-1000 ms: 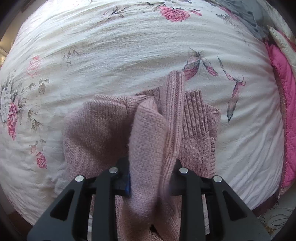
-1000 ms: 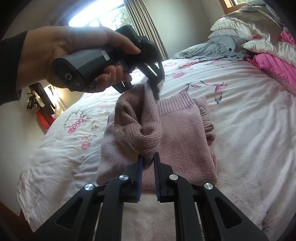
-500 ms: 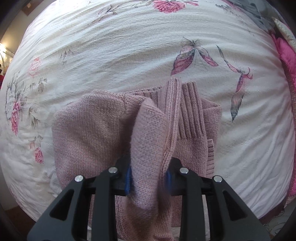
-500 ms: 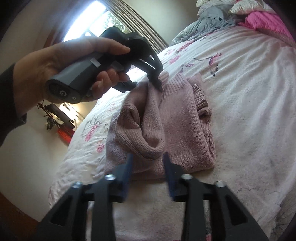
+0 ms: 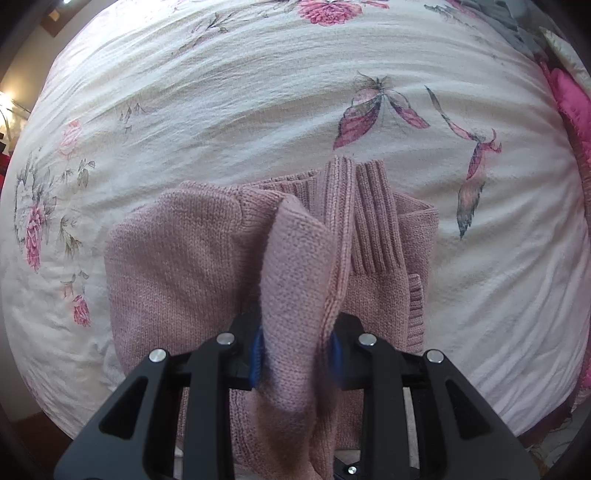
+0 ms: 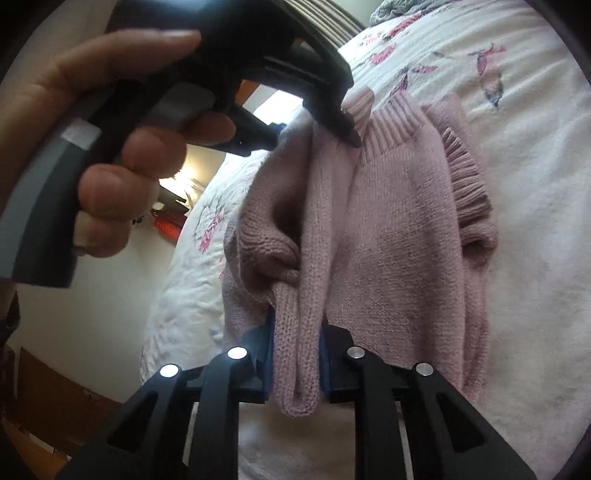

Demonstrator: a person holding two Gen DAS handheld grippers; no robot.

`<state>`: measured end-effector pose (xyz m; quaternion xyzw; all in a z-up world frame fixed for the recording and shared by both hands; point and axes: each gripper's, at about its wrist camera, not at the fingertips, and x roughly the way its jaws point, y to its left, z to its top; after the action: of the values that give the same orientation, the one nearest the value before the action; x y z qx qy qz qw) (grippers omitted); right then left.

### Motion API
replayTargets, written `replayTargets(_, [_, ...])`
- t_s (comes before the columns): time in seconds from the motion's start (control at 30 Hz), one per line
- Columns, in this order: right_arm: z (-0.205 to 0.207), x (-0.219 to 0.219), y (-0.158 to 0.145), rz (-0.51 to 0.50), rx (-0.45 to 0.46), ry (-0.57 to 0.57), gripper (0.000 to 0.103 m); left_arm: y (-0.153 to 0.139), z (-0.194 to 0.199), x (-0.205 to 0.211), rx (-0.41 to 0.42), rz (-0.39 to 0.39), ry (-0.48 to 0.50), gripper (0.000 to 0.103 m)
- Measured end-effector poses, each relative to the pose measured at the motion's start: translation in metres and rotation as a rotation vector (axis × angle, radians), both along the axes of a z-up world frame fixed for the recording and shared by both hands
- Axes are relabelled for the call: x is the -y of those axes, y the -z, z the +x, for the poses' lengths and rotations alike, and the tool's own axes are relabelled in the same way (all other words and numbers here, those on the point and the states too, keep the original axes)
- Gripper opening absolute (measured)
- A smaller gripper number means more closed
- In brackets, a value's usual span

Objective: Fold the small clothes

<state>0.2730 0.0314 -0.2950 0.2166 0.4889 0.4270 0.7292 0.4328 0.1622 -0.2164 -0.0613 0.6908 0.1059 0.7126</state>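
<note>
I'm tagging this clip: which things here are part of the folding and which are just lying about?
In use: pink knit sweater; left tool; right tool; floral bedspread under it.
Lying about: bright pink quilt; grey cloth.

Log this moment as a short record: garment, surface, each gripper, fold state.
garment: pink knit sweater, ribbed hem and cuffs showing
surface: white floral bedspread
left gripper: shut on a raised fold of the sweater near the ribbed hem; held by a hand in the right wrist view
right gripper: shut on the near end of the same fold
fold state: partly folded; one ridge lifted between the grippers, the rest lying on the bedspread
other: pink pillow at the right edge
</note>
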Motion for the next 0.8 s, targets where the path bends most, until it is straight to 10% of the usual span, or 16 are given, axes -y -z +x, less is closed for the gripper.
replayTargets(0.2, [-0.005, 0.042, 0.008, 0.051, -0.051, 0.088, 0.016, 0.011, 0.000, 0.023, 0.023, -0.063, 0.033, 0.028])
replayTargets(0.43, [0.001, 0.044, 0.041, 0.014, -0.129, 0.092, 0.017, -0.057, -0.026, -0.002, 0.424, -0.453, 0.066, 0.058])
replayTargets(0.53, [0.004, 0.050, 0.031, 0.075, -0.115, 0.101, 0.036, -0.082, -0.057, -0.025, 0.494, -0.519, 0.095, 0.064])
replayTargets(0.6, [0.012, 0.056, 0.026, 0.105, -0.119, 0.116, 0.074, -0.090, -0.084, -0.041, 0.521, -0.519, 0.137, 0.066])
replayTargets(0.73, [0.030, 0.043, 0.022, 0.119, -0.173, 0.049, 0.085, -0.080, -0.130, -0.062, 0.510, -0.505, 0.205, 0.067])
replayTargets(0.8, [0.037, 0.032, 0.023, 0.068, -0.189, 0.024, 0.065, -0.069, -0.149, -0.073, 0.504, -0.505, 0.231, 0.067])
